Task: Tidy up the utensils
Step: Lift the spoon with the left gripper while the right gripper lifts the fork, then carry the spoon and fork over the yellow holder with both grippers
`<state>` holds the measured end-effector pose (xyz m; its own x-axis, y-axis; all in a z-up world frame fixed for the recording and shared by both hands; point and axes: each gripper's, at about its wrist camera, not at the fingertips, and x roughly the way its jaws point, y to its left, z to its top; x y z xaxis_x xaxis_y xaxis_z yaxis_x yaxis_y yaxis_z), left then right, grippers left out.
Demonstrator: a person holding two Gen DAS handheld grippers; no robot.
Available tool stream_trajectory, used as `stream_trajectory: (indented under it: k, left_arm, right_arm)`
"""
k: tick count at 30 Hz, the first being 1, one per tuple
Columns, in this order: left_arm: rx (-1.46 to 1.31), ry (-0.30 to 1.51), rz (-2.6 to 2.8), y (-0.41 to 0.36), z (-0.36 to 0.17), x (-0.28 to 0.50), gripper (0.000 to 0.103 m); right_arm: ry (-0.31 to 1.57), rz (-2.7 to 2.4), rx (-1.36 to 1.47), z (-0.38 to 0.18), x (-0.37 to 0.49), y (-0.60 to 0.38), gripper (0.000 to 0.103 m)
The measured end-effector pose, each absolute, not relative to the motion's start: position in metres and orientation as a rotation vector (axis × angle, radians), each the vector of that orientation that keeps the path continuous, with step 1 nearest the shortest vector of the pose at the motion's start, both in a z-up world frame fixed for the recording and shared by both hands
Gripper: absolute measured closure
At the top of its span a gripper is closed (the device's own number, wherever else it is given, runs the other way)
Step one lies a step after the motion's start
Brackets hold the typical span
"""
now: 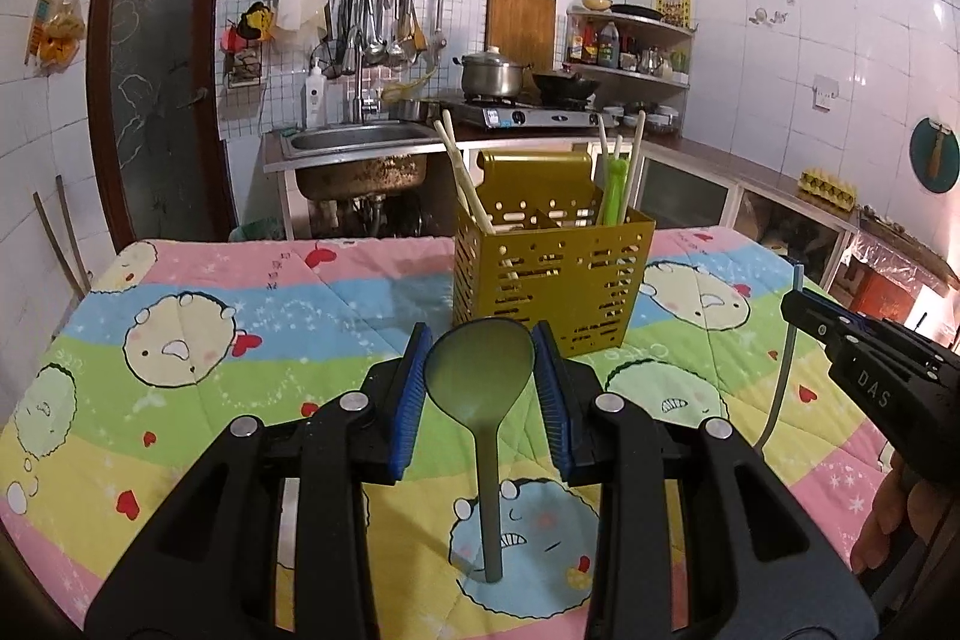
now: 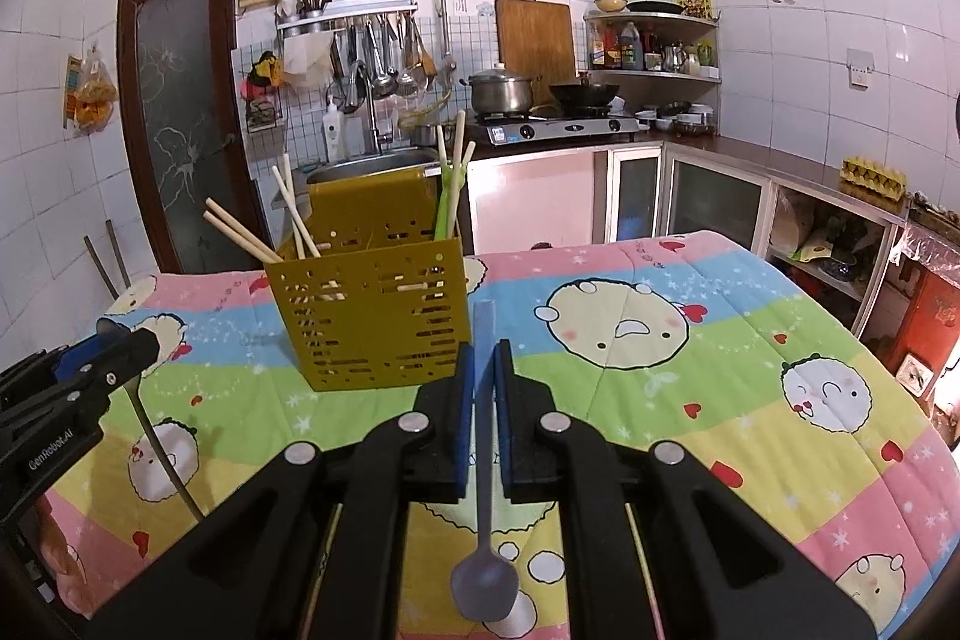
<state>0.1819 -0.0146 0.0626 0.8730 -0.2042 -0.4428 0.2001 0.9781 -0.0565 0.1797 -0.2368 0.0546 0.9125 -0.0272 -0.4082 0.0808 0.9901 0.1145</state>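
Observation:
A gold perforated utensil holder (image 1: 552, 274) (image 2: 372, 316) stands on the quilted cloth, with chopsticks (image 1: 465, 190) in its left compartment and a green utensil (image 1: 615, 193) plus chopsticks in its right. My left gripper (image 1: 482, 340) is shut on the bowl of a green spoon (image 1: 480, 370), just in front of the holder; the handle hangs toward the camera. My right gripper (image 2: 485, 349) is shut on the handle of a blue-grey spoon (image 2: 485, 589), bowl end nearest the camera, right of the holder. Each gripper shows in the other's view: left gripper (image 2: 141, 340), right gripper (image 1: 798, 304).
A pastel cartoon quilt (image 1: 240, 316) (image 2: 690, 376) covers the table. Behind its far edge are a sink (image 1: 360, 139), a gas stove with a pot (image 1: 492, 73) and low cabinets (image 2: 708, 196). A hand (image 1: 888, 526) grips the right tool at the frame's edge.

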Motion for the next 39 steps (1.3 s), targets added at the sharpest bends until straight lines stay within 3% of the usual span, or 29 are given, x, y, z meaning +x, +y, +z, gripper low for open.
stream_trajectory:
  k: [19,39]
  left_arm:
    - [-0.044,0.417,-0.215,-0.019,0.084,0.198,0.07]
    - [-0.089,0.227,-0.239,-0.025,0.181,0.253,0.07]
  right_arm:
    - [0.339,-0.019,0.15,0.081,0.199,-0.24,0.096]
    - [0.204,0.01,0.15,0.157,0.259,-0.239,0.096]
